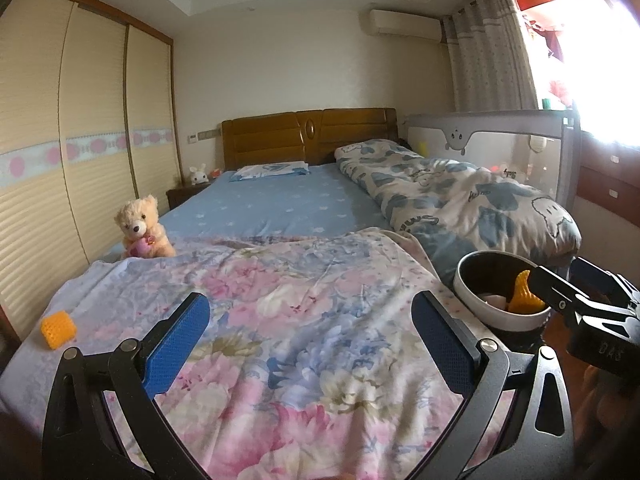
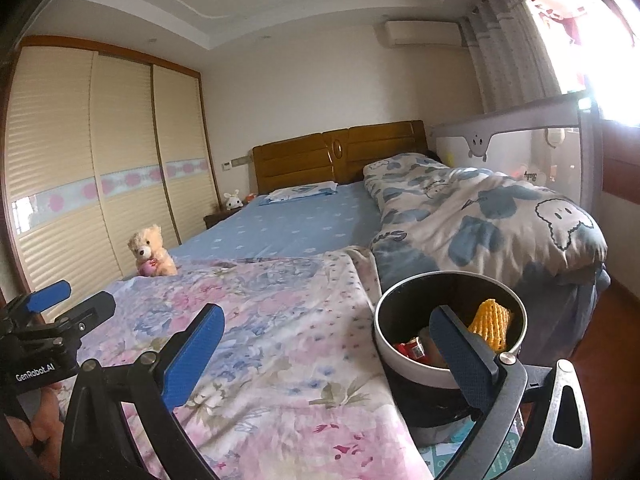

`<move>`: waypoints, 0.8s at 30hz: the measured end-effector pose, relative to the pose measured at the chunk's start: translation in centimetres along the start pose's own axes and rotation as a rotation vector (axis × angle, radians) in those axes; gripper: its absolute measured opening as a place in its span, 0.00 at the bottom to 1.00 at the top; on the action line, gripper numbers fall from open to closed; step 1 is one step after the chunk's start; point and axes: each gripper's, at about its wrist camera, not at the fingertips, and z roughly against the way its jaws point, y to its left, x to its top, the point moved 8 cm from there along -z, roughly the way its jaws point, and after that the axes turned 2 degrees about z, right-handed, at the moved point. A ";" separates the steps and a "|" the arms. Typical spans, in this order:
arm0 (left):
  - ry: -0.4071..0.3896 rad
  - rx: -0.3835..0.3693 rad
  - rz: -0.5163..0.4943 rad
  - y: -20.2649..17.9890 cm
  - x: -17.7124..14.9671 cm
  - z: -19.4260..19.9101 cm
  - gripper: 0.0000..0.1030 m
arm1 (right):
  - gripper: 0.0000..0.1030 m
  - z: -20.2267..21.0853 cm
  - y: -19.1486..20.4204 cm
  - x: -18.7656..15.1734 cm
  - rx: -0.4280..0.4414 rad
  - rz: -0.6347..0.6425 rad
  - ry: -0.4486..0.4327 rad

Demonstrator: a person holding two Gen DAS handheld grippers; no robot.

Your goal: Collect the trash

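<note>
Bedroom: wide bed under pink floral quilt (image 1: 288, 320); round white-rimmed trash bin (image 2: 404, 368) beside it; left gripper (image 1: 310, 344) and right gripper (image 2: 326, 360) both gaping, empty.

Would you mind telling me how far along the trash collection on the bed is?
Done: the bin by the bed already holds a yellow foam net and red wrappers. In hand: nothing; the left gripper and right gripper both have open, empty jaws. Left: one yellow foam piece on the floral sheet.
</note>
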 end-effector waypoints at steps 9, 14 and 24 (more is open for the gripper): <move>-0.004 -0.005 0.003 0.0 0.1 0.1 1.00 | 1.00 0.0 0.5 0.2 0.014 0.002 0.002; -0.007 -0.003 0.001 0.0 0.2 0.1 1.00 | 1.00 0.0 0.7 0.2 0.017 0.004 0.002; -0.003 -0.016 0.005 0.0 0.7 0.2 1.00 | 1.00 0.0 0.9 0.2 0.024 0.002 0.006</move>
